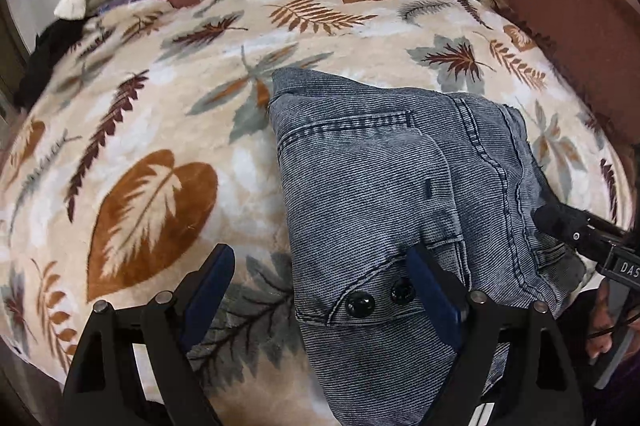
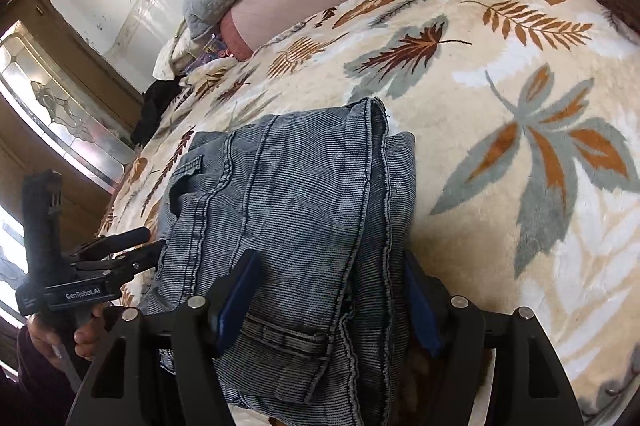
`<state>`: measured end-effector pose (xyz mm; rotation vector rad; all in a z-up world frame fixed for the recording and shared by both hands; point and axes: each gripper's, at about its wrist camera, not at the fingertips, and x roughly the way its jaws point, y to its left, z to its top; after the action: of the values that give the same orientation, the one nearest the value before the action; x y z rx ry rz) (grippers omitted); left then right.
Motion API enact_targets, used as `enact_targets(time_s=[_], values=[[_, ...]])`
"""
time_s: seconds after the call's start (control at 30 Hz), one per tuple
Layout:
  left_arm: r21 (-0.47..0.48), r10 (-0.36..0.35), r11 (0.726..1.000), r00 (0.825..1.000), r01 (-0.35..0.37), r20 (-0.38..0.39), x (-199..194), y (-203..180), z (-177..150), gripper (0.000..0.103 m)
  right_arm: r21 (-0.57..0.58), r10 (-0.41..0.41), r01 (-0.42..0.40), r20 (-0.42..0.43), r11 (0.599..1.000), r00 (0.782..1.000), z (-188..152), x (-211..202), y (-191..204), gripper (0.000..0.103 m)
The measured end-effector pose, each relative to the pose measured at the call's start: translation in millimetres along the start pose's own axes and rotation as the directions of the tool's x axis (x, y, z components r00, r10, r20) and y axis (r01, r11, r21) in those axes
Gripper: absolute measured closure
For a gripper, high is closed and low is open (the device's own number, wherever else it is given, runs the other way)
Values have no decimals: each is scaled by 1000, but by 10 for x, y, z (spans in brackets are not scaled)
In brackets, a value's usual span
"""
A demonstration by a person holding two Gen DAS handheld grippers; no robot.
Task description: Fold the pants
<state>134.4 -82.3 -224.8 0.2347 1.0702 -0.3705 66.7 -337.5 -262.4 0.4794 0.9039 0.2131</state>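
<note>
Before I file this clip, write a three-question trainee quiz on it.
1. True or false: the pants lie folded on a leaf-print blanket.
2. How many black buttons show by the left gripper?
3. The right gripper is: A) shut on nothing B) open, jaws either side of the pants C) holding a pillow.

Key: 1 true; 2 two; 3 B.

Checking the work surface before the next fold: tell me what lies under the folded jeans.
The folded jeans lie on a cream leaf-print blanket, which shows around them at the left, right and far sides. The patch directly beneath is covered by denim, so anything else there cannot be seen.
</note>
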Motion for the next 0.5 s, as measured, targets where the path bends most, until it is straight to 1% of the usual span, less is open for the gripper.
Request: enact_targets(time_s=[0.17, 0.37, 0.5], values=[[28, 30, 999, 999, -30, 11, -4, -49, -8, 15, -10, -10, 10, -1, 1000, 1000, 2, 8, 12, 31], [34, 33, 999, 999, -34, 15, 2, -58, -8, 15, -6, -12, 12, -6, 1000, 1000, 10, 20, 3, 29], [47, 31, 998, 999, -32, 22, 49, -77, -1, 15, 3, -8, 8, -13, 1000, 1000, 16, 53, 1, 27]])
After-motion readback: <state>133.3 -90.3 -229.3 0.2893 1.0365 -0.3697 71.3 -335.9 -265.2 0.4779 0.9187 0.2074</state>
